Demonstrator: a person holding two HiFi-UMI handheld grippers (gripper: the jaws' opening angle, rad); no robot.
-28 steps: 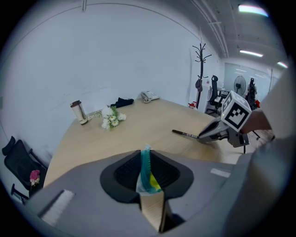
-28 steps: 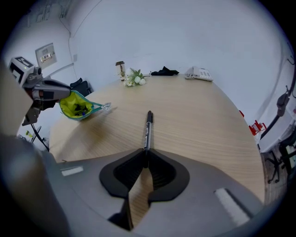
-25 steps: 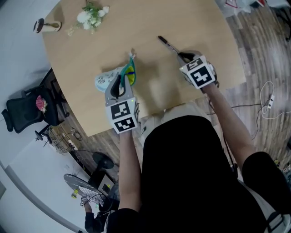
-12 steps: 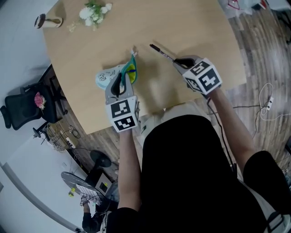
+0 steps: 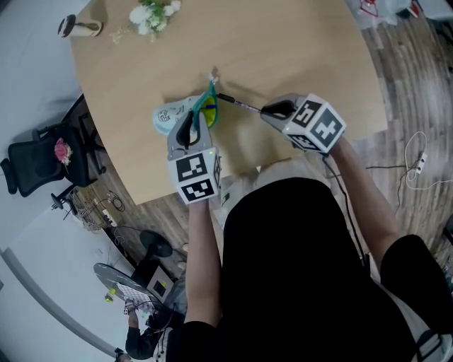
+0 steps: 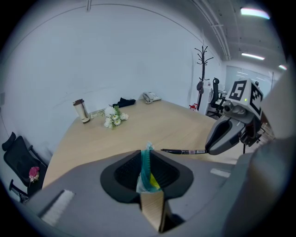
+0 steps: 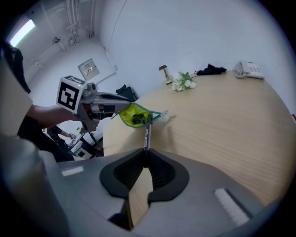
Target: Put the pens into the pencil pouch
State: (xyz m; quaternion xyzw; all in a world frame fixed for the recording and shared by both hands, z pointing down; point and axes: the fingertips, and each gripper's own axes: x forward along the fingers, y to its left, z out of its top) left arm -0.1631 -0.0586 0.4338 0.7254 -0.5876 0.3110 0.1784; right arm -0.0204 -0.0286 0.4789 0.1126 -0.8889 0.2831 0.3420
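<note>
A pencil pouch [image 5: 178, 112] with a teal zipper edge and yellow lining [image 7: 133, 115] lies on the wooden table [image 5: 283, 42]. My left gripper [image 5: 200, 117] is shut on the pouch's teal rim [image 6: 146, 163] and holds its mouth up. My right gripper [image 5: 267, 109] is shut on a black pen [image 5: 237, 103]. The pen [image 7: 147, 130] points at the pouch's open mouth, its tip just at the rim. From the left gripper view the pen [image 6: 182, 151] lies level, sticking out of the right gripper [image 6: 210, 150].
White flowers [image 5: 152, 15] and a small stand [image 5: 79, 27] sit at the table's far left corner. A telephone [image 7: 250, 70] and a dark object [image 7: 210, 70] rest at the far edge. A black office chair [image 5: 35, 164] stands on the floor left of the table.
My right gripper has carried the pen left and up from the table toward the pouch and turned it so the tip meets the pouch mouth. The left gripper has stayed put.
</note>
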